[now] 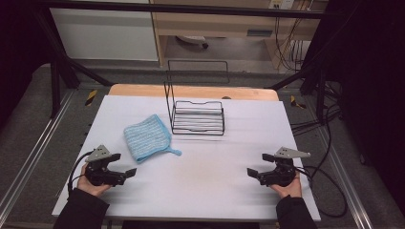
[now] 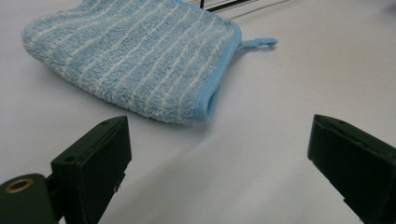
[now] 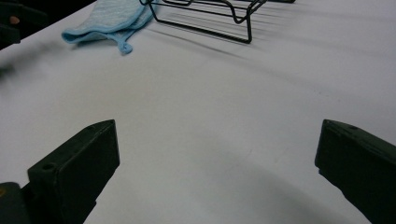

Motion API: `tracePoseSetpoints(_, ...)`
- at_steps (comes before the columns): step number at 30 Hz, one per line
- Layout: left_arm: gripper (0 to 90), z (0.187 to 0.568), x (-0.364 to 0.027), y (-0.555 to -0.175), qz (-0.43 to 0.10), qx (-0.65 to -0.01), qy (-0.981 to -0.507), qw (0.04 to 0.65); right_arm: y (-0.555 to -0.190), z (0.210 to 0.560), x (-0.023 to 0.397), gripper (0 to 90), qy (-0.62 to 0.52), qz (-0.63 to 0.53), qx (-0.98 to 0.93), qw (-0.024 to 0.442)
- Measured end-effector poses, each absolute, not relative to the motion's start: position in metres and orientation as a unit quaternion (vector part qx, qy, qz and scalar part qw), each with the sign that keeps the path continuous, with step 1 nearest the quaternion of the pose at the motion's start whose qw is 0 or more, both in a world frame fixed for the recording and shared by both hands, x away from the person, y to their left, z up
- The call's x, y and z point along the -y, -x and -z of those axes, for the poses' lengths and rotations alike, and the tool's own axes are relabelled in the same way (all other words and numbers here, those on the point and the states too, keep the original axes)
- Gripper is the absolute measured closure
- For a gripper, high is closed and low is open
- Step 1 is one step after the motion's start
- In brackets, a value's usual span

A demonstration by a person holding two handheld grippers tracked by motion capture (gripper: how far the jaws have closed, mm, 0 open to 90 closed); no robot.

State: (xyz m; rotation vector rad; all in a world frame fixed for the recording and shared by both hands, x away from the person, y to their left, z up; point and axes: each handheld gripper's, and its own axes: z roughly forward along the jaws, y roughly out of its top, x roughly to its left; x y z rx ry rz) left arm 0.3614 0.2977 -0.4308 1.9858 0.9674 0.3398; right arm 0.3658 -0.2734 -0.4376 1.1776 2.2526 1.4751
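A folded blue towel with white stripes (image 1: 147, 137) lies on the white table (image 1: 200, 176), left of middle; its small hanging loop (image 1: 175, 152) sticks out at its near right corner. Just behind and right of it stands a black wire rack (image 1: 197, 114) with a tall upright back. My left gripper (image 1: 122, 164) rests near the table's front left, open and empty, with the towel (image 2: 135, 56) a short way ahead of its jaws. My right gripper (image 1: 258, 164) rests at the front right, also open and empty, facing the towel (image 3: 109, 21) and rack (image 3: 210, 16) far off.
The table has a wooden strip (image 1: 191, 90) along its far edge. A black frame (image 1: 191, 7) surrounds the workspace, and cables (image 1: 329, 181) trail off the right side. The wide white stretch between the two grippers holds nothing.
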Motion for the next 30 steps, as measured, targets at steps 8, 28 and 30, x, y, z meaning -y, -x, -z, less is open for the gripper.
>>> tracePoseSetpoints(8,6.0,0.428,-0.296,-0.362,-0.138,-0.391,-0.798,0.437,-0.366,0.438,0.273,0.6,-0.399,-0.498,-0.763,0.101)
tracePoseSetpoints(28,6.4,0.413,-0.284,-0.372,-0.142,-0.391,-0.804,0.425,-0.365,0.437,0.272,0.6,-0.400,-0.496,-0.764,0.102)
tracePoseSetpoints(30,6.4,0.412,-0.284,-0.373,-0.143,-0.390,-0.804,0.425,-0.365,0.437,0.272,0.6,-0.398,-0.496,-0.765,0.103)
